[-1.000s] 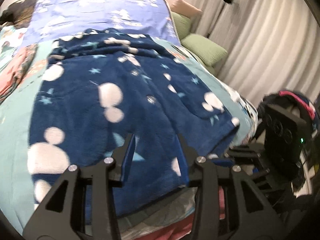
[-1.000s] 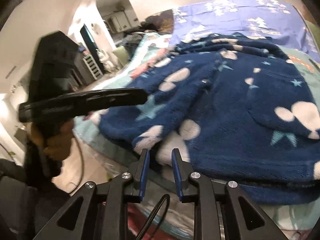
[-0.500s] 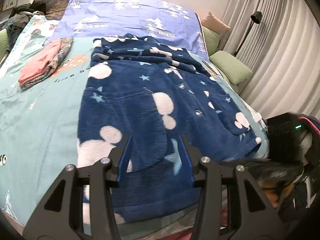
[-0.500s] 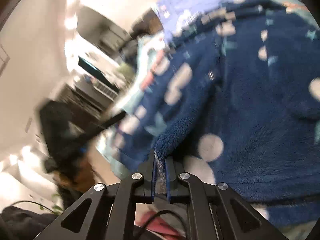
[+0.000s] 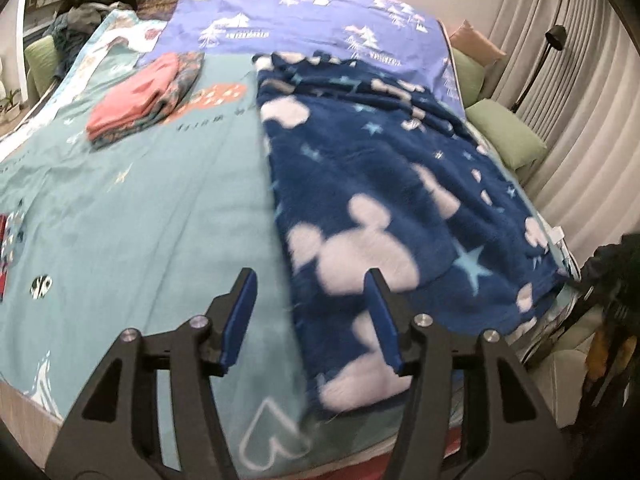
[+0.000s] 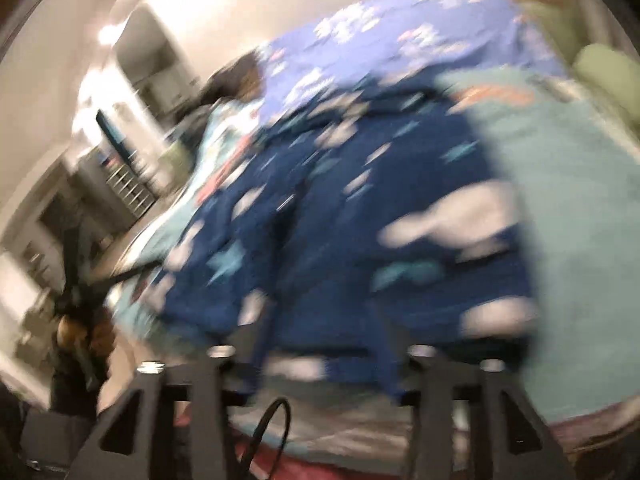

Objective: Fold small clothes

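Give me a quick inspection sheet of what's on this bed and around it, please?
Surface: bed with a teal printed sheet and a purple tree-print cover at the far end.
Job's things: dark blue fleece garment with white shapes and stars, spread flat; folded pink pile lying apart from it.
Clutter: heap of dark clothes at the far corner.
Grippers: left gripper opening, nothing between its jaws; right gripper opening, blurred, nothing clamped.
Cables: black cable by the right gripper.
Surroundings: green cushions, floor lamp, pale curtains.
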`<action>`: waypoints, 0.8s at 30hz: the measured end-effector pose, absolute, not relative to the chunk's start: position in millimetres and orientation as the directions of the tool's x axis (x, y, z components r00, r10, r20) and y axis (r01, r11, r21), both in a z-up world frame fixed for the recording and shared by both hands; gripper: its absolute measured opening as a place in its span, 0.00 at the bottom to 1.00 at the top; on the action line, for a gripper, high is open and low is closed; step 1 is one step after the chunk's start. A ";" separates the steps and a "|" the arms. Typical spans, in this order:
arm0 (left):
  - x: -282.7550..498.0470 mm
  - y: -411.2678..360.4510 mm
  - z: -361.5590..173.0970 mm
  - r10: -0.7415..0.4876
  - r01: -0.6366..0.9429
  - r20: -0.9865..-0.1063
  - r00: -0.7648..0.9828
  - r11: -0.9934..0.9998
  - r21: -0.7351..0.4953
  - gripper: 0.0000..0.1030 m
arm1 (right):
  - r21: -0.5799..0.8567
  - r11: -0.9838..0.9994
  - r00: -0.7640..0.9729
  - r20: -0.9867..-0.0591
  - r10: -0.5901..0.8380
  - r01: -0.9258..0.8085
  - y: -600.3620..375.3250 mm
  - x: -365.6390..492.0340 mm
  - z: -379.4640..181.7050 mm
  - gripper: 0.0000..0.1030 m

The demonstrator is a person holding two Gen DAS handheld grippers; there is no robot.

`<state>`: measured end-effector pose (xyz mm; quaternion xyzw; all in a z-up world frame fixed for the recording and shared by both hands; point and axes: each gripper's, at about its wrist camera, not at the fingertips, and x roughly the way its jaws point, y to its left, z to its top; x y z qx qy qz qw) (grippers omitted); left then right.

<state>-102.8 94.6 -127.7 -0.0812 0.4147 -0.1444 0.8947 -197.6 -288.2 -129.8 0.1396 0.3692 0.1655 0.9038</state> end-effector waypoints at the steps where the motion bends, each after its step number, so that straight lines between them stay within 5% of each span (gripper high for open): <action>1: -104.8 94.9 -129.6 -0.333 0.195 -0.723 0.605 0.943 -0.271 0.60 | 0.374 0.915 0.705 -0.609 0.364 -0.150 -303.9 -198.7 -125.5 0.62; 4: -108.0 96.6 -137.9 -0.380 0.214 -0.730 0.569 0.925 -0.315 0.60 | 0.385 0.923 0.723 -0.639 0.263 0.005 -343.7 -196.3 -129.2 0.63; 8: -108.3 97.1 -147.6 -0.445 0.226 -0.720 0.533 0.894 -0.386 0.60 | 0.474 0.877 0.677 -0.673 0.299 0.084 -368.9 -189.8 -156.5 0.63; 24: -107.4 84.8 -149.9 -0.517 0.273 -0.727 0.451 0.856 -0.439 0.56 | 0.681 0.732 0.642 -0.565 0.518 0.008 -376.9 -175.4 -180.3 0.64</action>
